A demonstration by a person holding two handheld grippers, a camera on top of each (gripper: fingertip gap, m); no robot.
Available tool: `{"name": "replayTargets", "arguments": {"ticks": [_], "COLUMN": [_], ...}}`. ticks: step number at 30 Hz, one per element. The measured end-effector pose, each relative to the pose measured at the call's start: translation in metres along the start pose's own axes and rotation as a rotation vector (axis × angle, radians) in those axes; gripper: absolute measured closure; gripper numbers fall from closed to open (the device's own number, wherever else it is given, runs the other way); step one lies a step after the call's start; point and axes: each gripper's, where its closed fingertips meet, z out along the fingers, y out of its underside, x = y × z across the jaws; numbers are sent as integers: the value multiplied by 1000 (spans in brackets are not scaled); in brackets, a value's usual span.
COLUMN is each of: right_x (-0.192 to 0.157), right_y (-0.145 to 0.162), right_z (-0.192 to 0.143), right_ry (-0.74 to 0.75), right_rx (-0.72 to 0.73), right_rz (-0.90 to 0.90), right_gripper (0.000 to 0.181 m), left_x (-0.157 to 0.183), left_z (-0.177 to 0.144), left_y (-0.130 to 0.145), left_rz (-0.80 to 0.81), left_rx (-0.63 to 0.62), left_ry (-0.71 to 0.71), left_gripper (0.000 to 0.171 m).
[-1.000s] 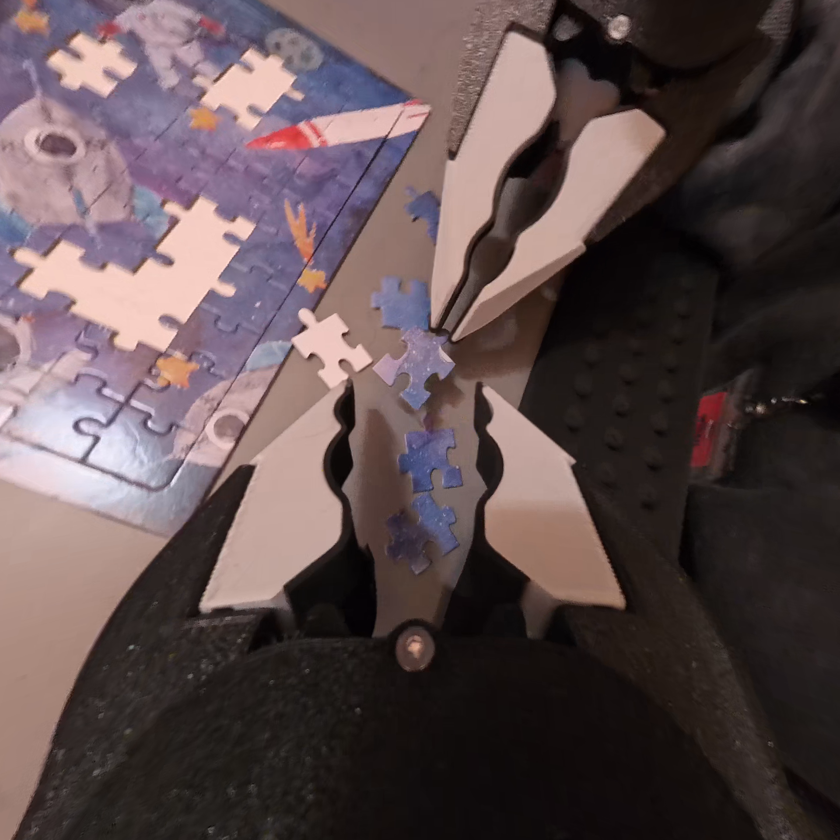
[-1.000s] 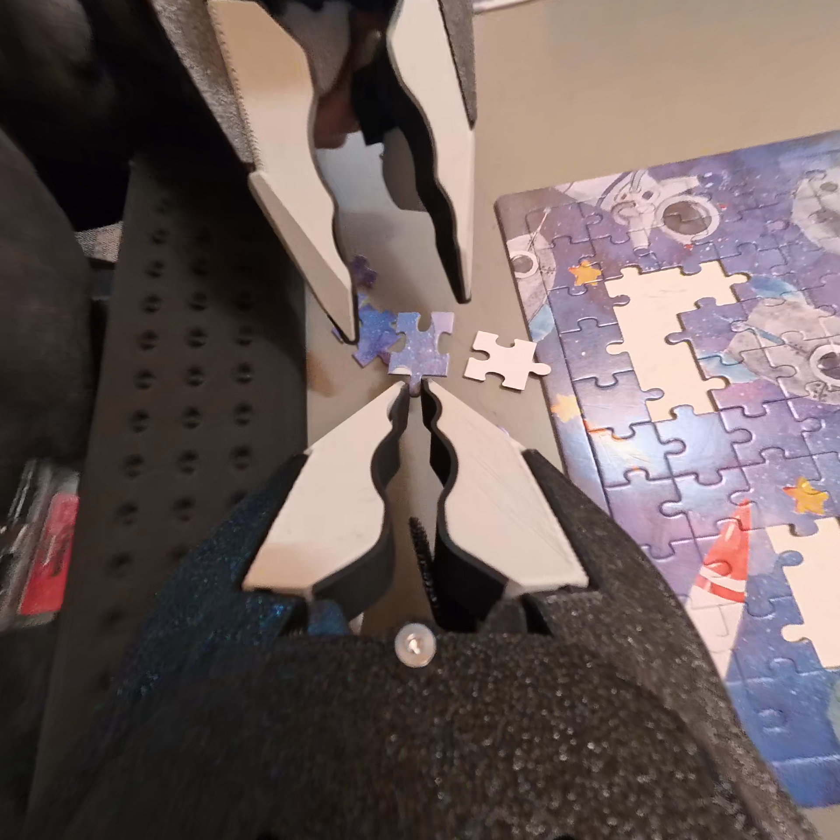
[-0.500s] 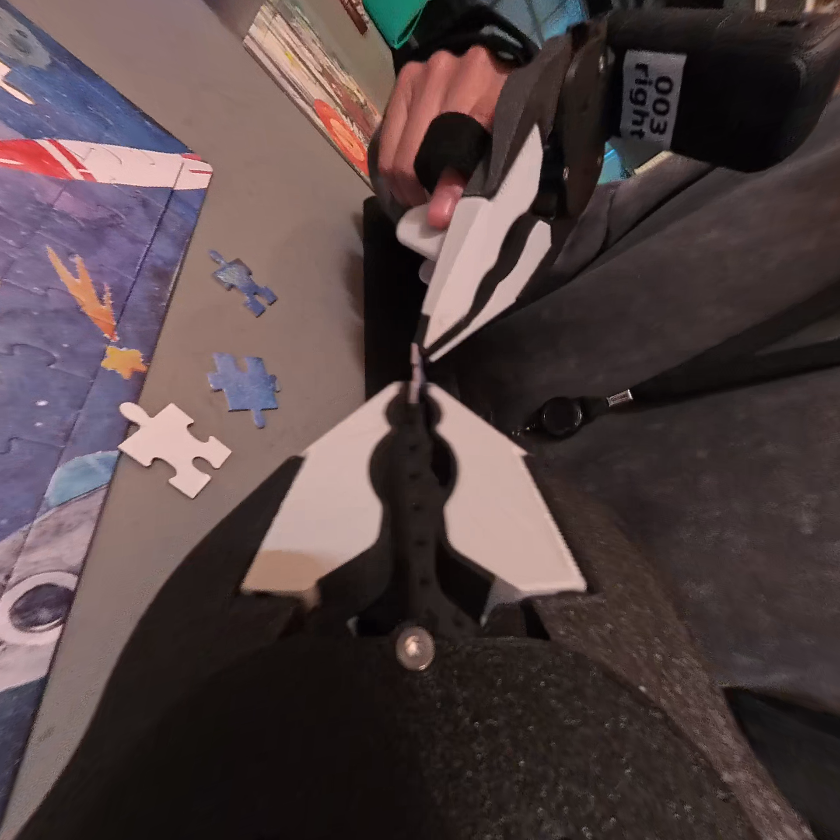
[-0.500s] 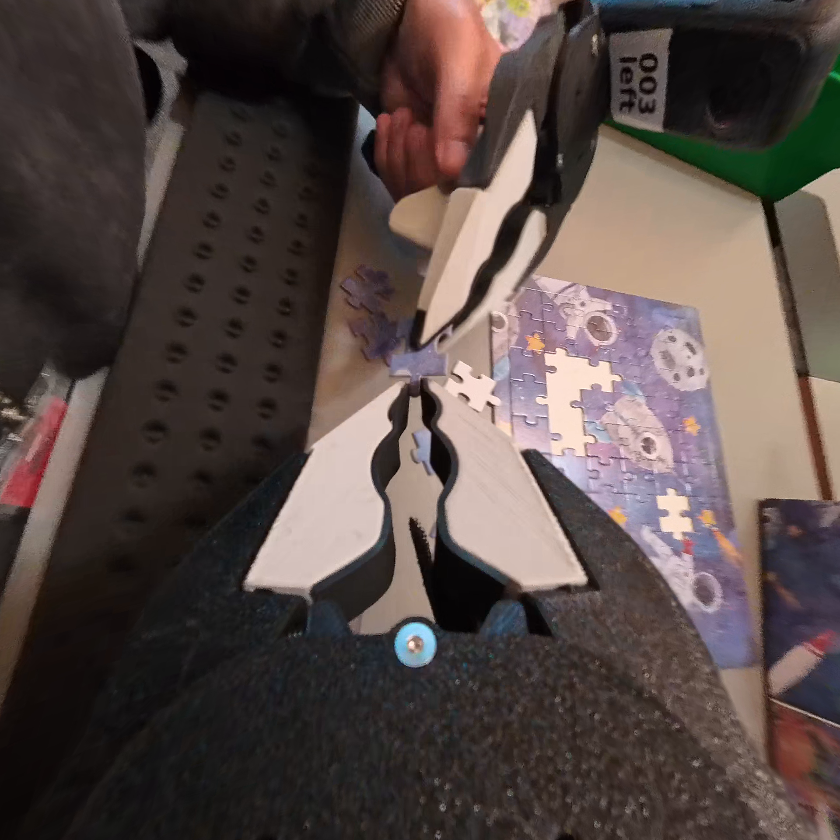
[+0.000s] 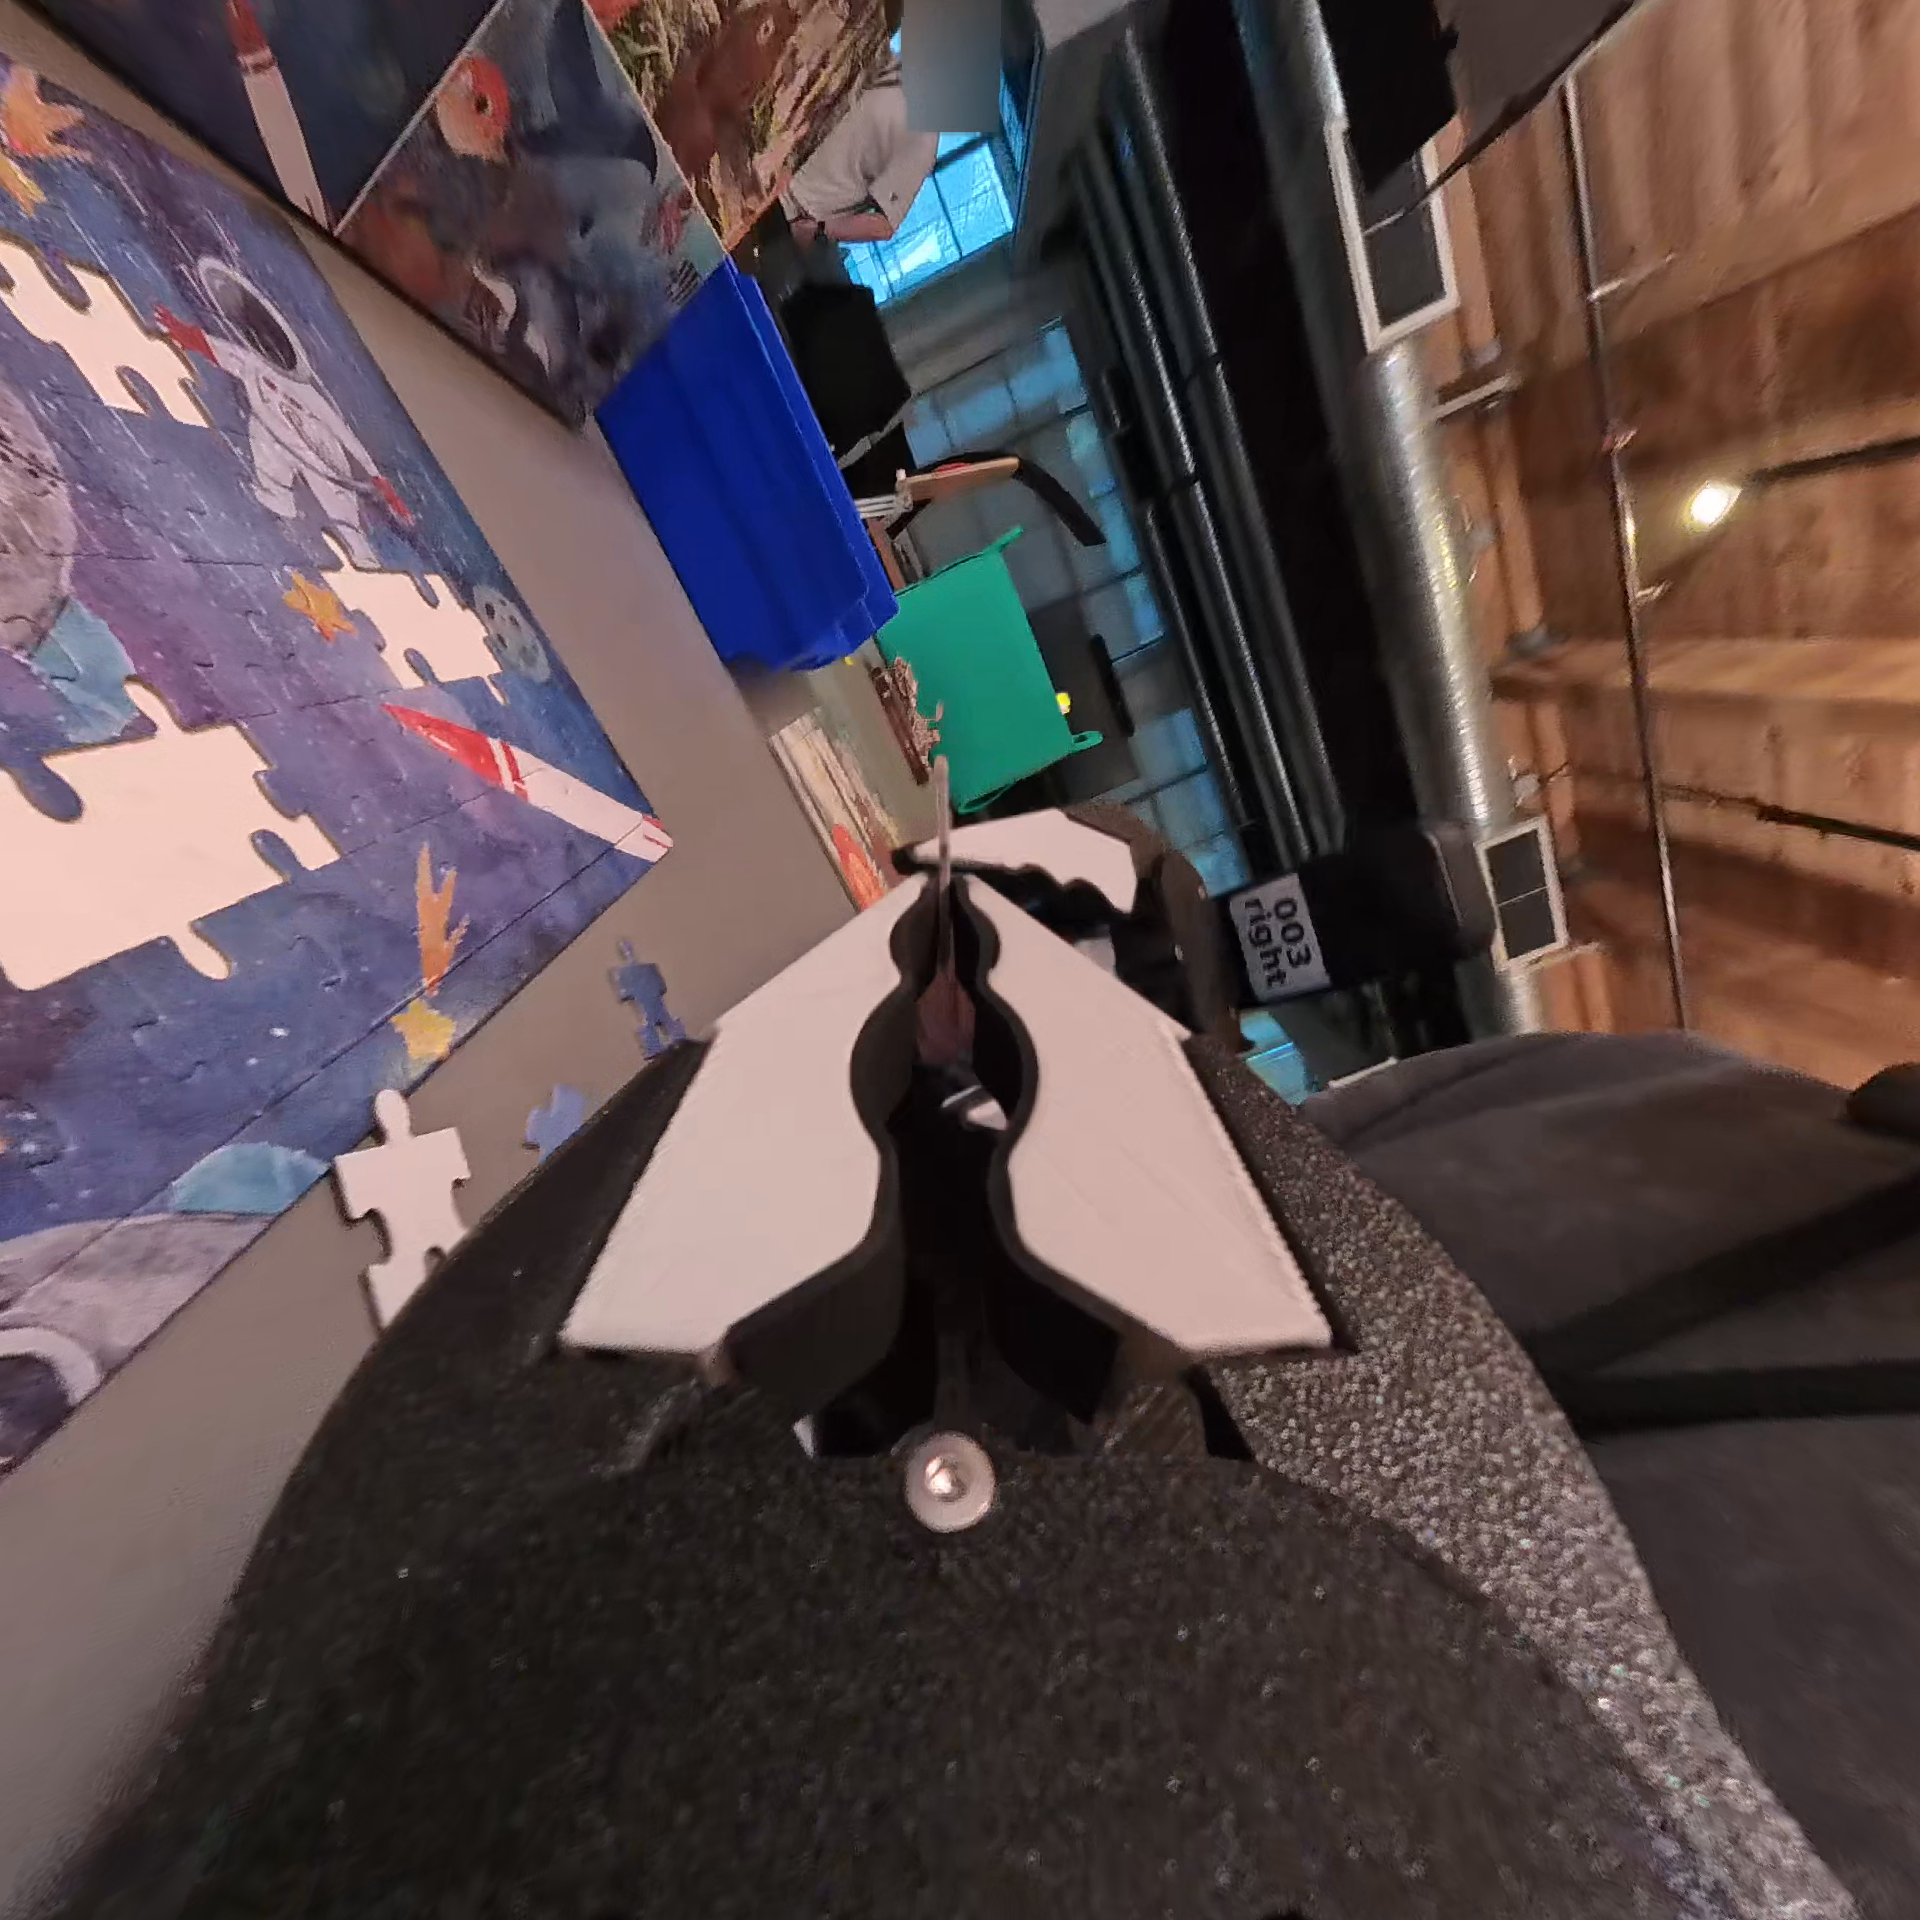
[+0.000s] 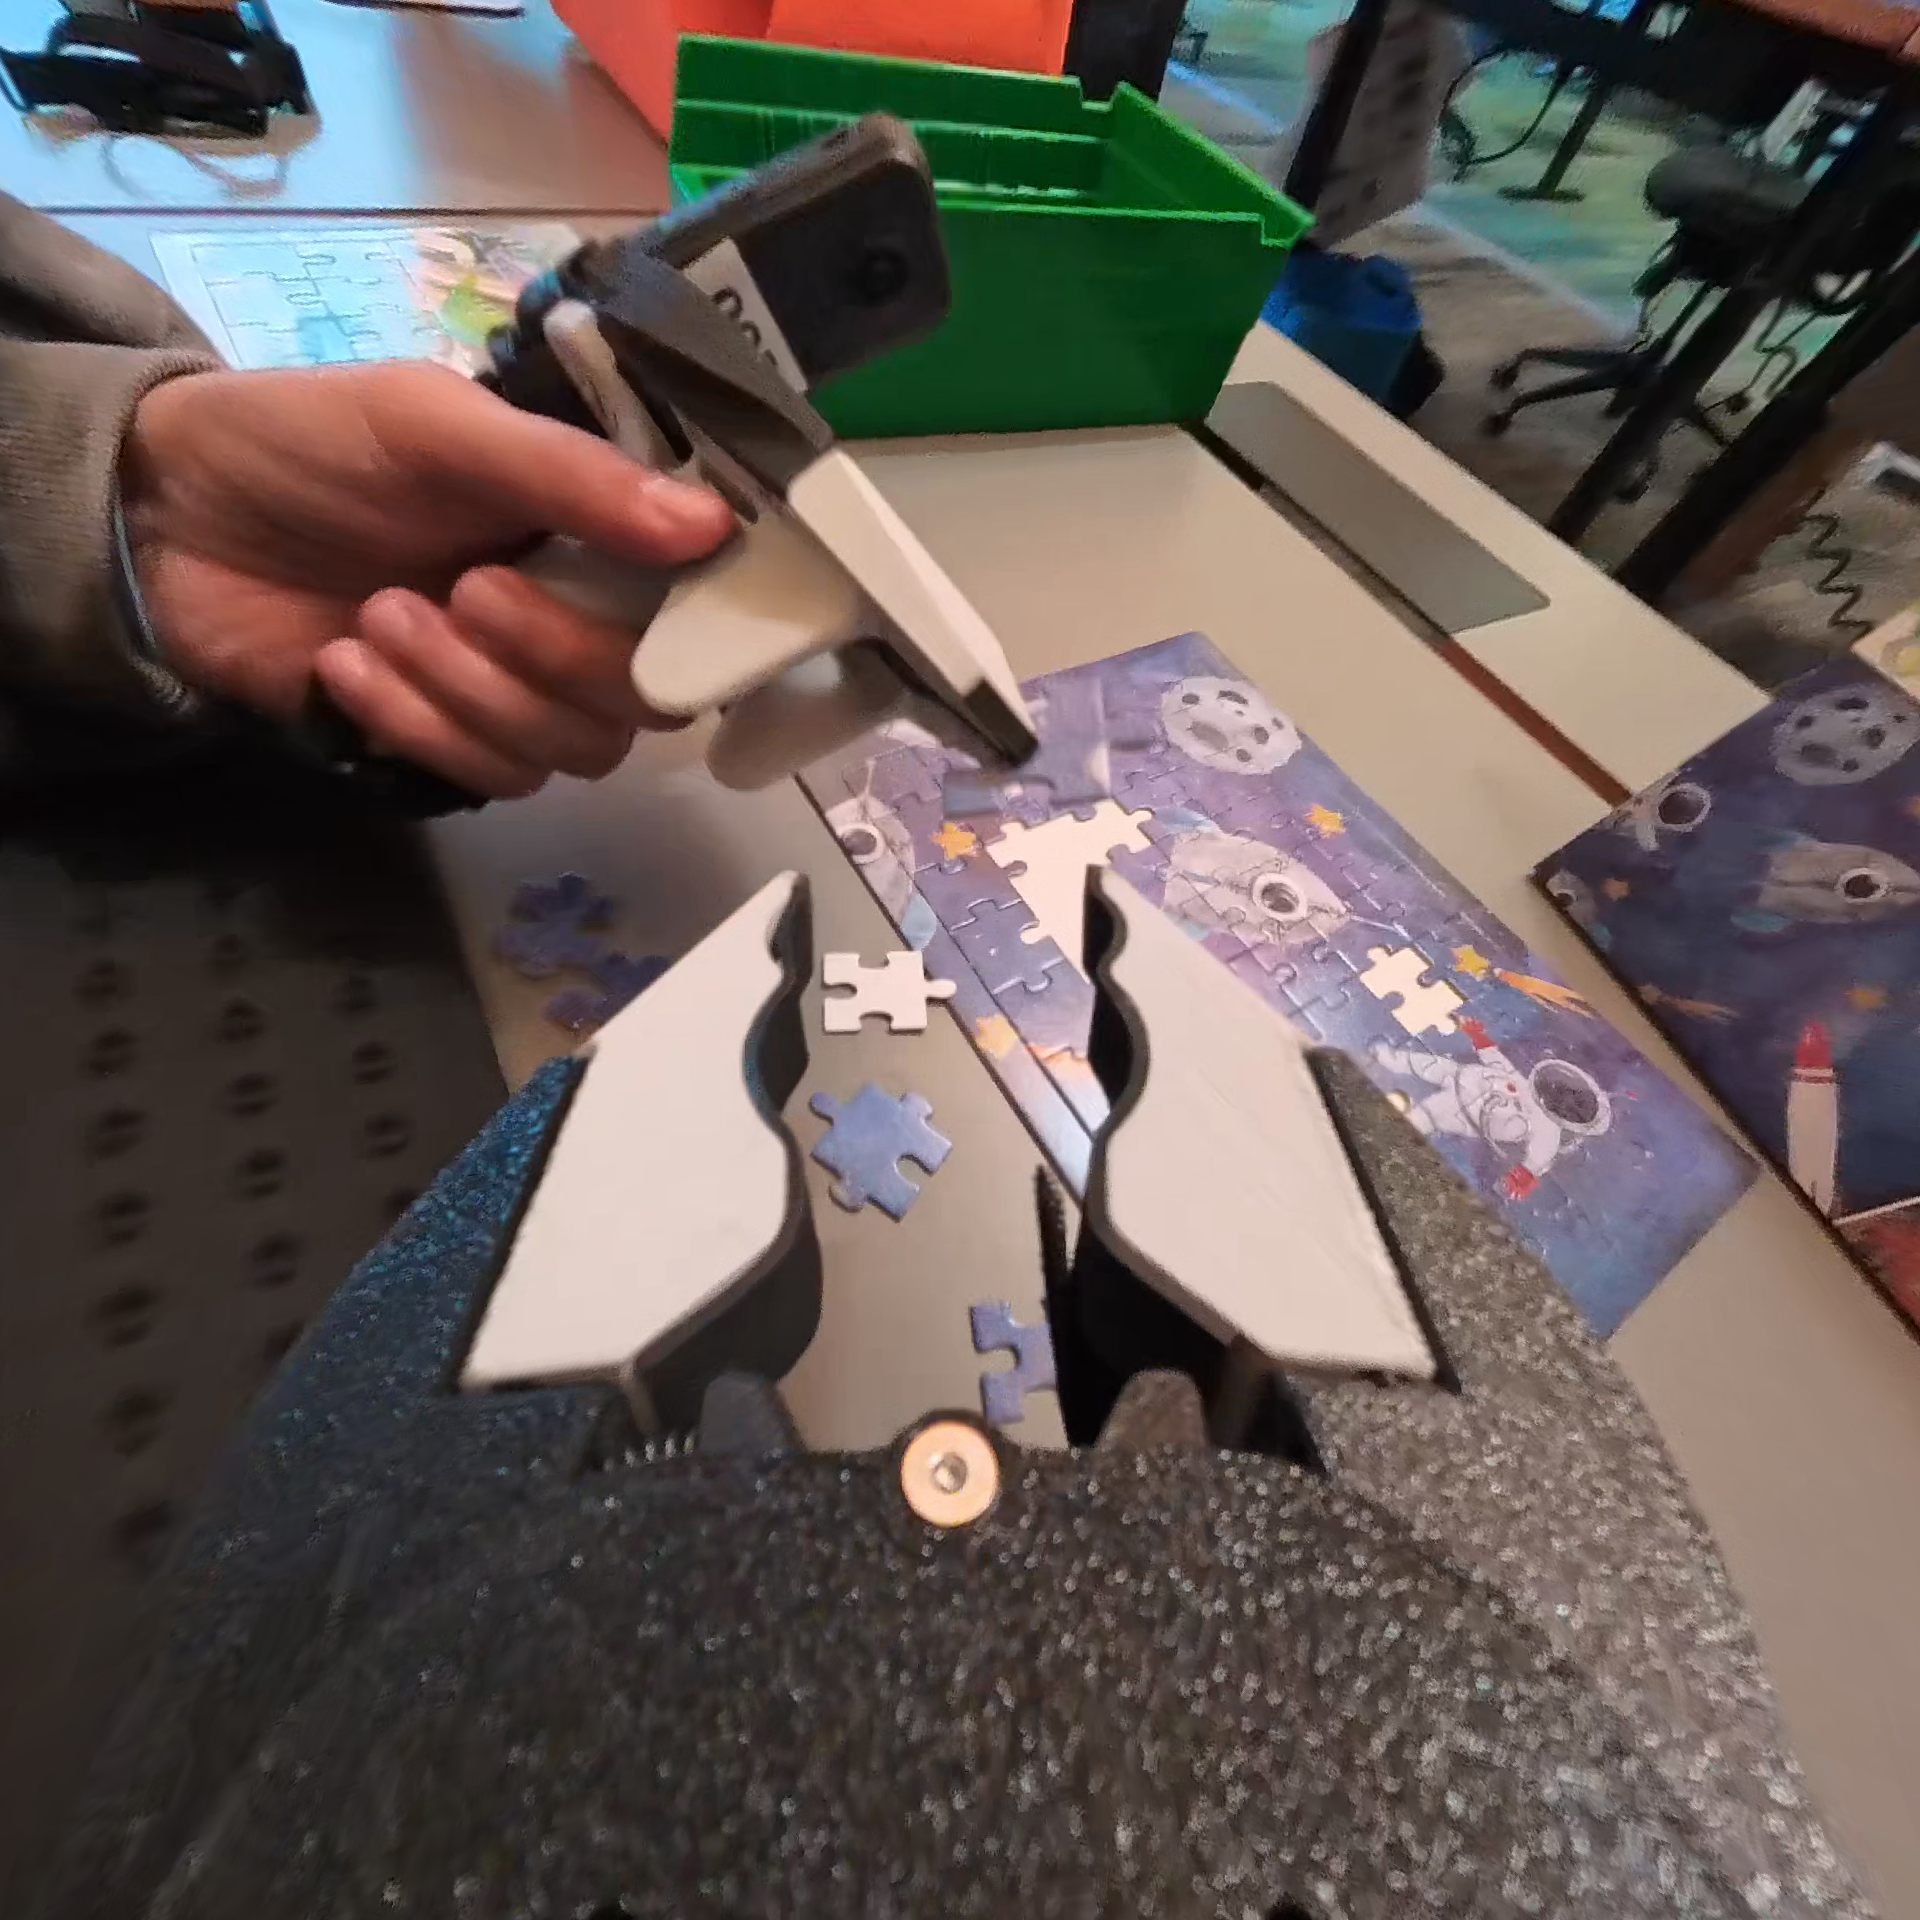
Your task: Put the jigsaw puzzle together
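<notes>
The space jigsaw puzzle (image 5: 208,623) (image 6: 1247,997) lies on the grey table with several white gaps (image 6: 1049,862). My left gripper (image 5: 940,883) is shut on a blue puzzle piece (image 5: 940,810), which I see edge-on between the tips. In the right wrist view a hand holds the left gripper (image 6: 1013,738) above the puzzle's near-left corner, with the piece (image 6: 982,795) at its tips. My right gripper (image 6: 945,894) is open and empty above the table. Below it lie a white face-down piece (image 6: 883,992) and a loose blue piece (image 6: 881,1148).
More loose blue pieces lie near the black perforated mat (image 6: 208,1039), in a small pile (image 6: 566,925) and one by my right gripper's base (image 6: 1013,1361). A green bin (image 6: 987,260) and an orange bin (image 6: 727,31) stand behind. Another space picture board (image 6: 1766,883) lies right. The tips of both grippers are at nearly the same place.
The right gripper held the blue piece, the left gripper shut on it too, then the right let go and opened. The left gripper carried the piece up over the puzzle.
</notes>
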Motion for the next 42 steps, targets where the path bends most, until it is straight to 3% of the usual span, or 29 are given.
{"name": "replayTargets", "arguments": {"ticks": [7,9,16,20,23,28,30,32,36,40,42], "right_x": [4,5,13,17,17,23,36,61,99,121,124], "right_y": [0,6,10,14,17,24,30,43,78,106,112], "right_z": [1,0,-1,3,5,5,3,2,18,30,32], "right_ry": [-9,-9,48,82,109,146,191,254,223,240,246], "right_rx": [-20,-50,-62,-80,-84,-107,-124,-191,-345,-484,-515], "right_rz": [28,4,-27,44,63,90,110,160,371,462,500], "right_gripper": [139,146,146,136,152,153,153,153,153,153,153], "left_x": [-4,-5,-15,-22,-22,-29,-38,-46,-62,-101,-116], "left_z": [15,16,17,19,22,27,26,19,10,11,19], "left_y": [22,22,16,12,13,13,9,-5,-35,-57,-53], "left_rz": [-15,-2,3,-7,-21,-34,9,92,279,563,595], "left_rx": [-39,-47,-42,-30,-39,-55,-63,-37,-86,-262,-327], "left_ry": [-5,-20,-81,-111,-103,-124,-199,-290,-509,-798,-832], "left_gripper": [171,171,171,170,171,168,144,142,155,171,171]}}
